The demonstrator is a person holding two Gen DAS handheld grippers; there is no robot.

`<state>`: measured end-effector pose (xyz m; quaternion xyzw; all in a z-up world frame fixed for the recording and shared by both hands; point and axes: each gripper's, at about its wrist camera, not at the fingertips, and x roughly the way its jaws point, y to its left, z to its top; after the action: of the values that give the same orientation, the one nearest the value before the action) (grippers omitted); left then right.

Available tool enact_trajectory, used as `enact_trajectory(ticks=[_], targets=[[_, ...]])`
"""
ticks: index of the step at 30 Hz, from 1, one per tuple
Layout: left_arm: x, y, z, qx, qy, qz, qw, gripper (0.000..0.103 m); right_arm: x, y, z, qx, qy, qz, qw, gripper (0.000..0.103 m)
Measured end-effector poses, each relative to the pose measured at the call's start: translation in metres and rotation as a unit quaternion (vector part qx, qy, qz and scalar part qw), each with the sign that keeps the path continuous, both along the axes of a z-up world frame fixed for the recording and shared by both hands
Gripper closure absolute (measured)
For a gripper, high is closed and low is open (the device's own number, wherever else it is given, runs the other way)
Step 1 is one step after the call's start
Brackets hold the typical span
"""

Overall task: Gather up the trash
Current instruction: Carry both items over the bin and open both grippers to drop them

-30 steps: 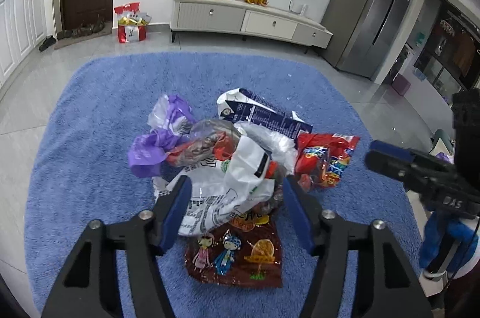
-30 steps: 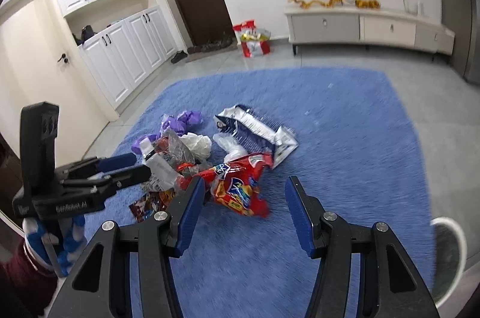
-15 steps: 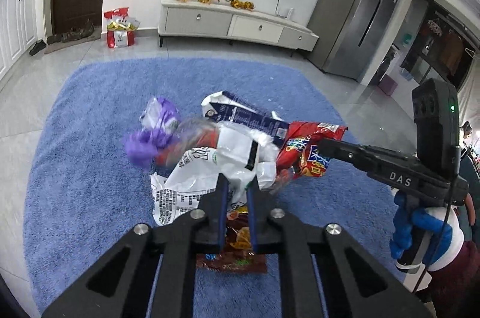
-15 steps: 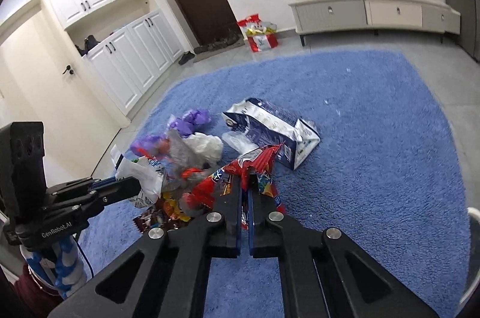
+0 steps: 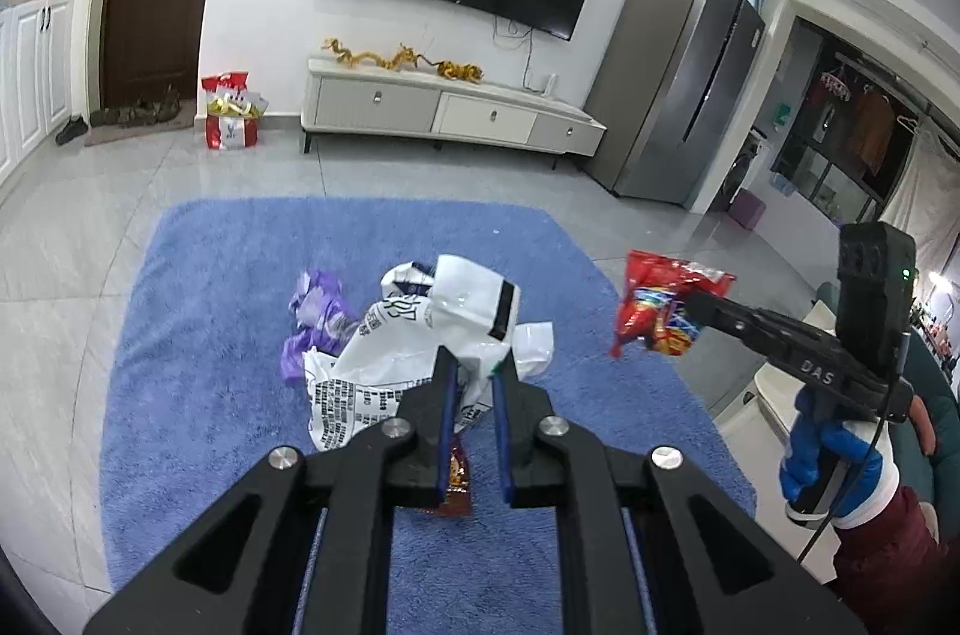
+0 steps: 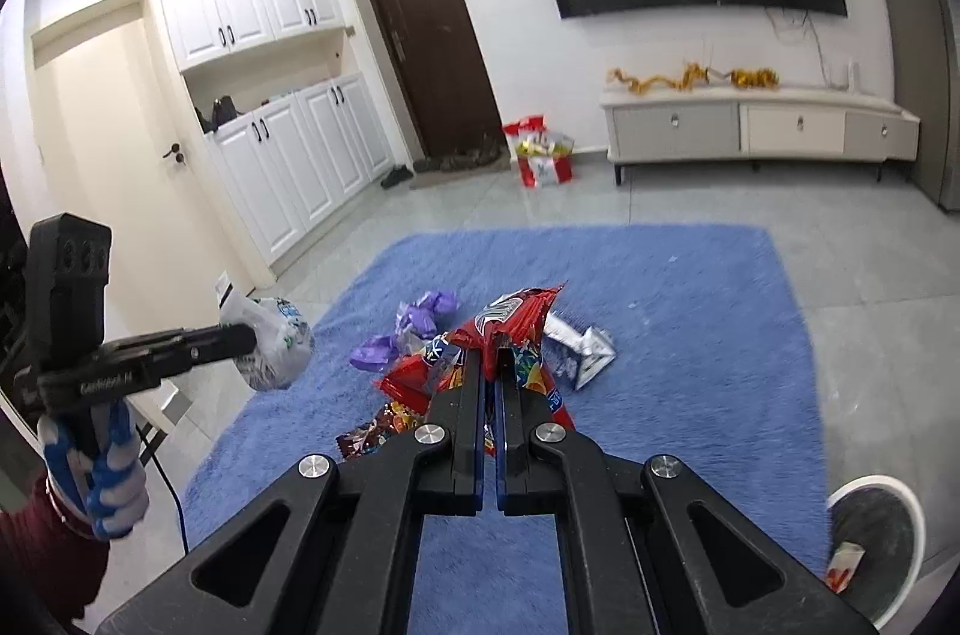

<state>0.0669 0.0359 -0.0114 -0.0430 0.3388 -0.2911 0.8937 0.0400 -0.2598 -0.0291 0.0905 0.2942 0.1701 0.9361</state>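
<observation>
My left gripper (image 5: 474,365) is shut on a white plastic bag (image 5: 420,335) with black print and holds it above the blue rug (image 5: 198,335). It also shows in the right wrist view (image 6: 270,341). My right gripper (image 6: 493,353) is shut on a red snack packet (image 6: 510,329) and holds it lifted; it also shows in the left wrist view (image 5: 660,305). On the rug lie a purple wrapper (image 6: 414,323), a dark blue and white packet (image 6: 582,344) and a brown snack packet (image 5: 456,479).
A white round bin (image 6: 876,545) with a red scrap inside stands off the rug at the lower right. A TV cabinet (image 5: 444,113), a grey fridge (image 5: 684,95), white cupboards (image 6: 288,167) and a red gift bag (image 5: 231,119) line the room's edges.
Both grippers closed, the left on the white bag and the right on the red packet, then rose with them. The two pieces have come apart from the pile on the rug.
</observation>
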Motion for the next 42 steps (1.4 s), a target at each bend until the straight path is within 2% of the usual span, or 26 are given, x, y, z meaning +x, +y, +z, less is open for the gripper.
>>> enact_trajectory(ticks=[6,9,15,20,25,30,38,42], targets=[[-0.011,-0.037,0.014,0.017,-0.004,-0.025,0.9995,0.092,-0.037,-0.048,0.013,0.0,-0.025,-0.041,0.999,0.101],[-0.012,-0.069,0.018,0.028,0.001,-0.049,0.9984,0.092,-0.056,-0.08,0.012,-0.007,-0.03,-0.072,0.997,0.101],[-0.018,-0.161,0.019,0.056,0.011,-0.117,0.9915,0.092,-0.093,-0.152,-0.001,-0.002,-0.027,-0.148,0.989,0.101],[-0.024,-0.251,0.01,0.074,0.034,-0.18,0.9803,0.092,-0.121,-0.218,-0.024,0.007,-0.011,-0.221,0.975,0.101],[-0.028,-0.34,-0.012,0.094,0.067,-0.227,0.9671,0.092,-0.14,-0.266,-0.059,0.019,0.021,-0.275,0.961,0.101],[-0.019,-0.409,-0.043,0.108,0.103,-0.246,0.9576,0.092,-0.135,-0.294,-0.097,0.029,0.055,-0.301,0.951,0.101],[0.009,-0.48,-0.096,0.115,0.155,-0.246,0.9499,0.089,-0.104,-0.322,-0.147,0.037,0.098,-0.321,0.941,0.1],[0.019,-0.505,-0.12,0.12,0.165,-0.247,0.9471,0.089,-0.085,-0.333,-0.171,0.038,0.118,-0.325,0.937,0.1]])
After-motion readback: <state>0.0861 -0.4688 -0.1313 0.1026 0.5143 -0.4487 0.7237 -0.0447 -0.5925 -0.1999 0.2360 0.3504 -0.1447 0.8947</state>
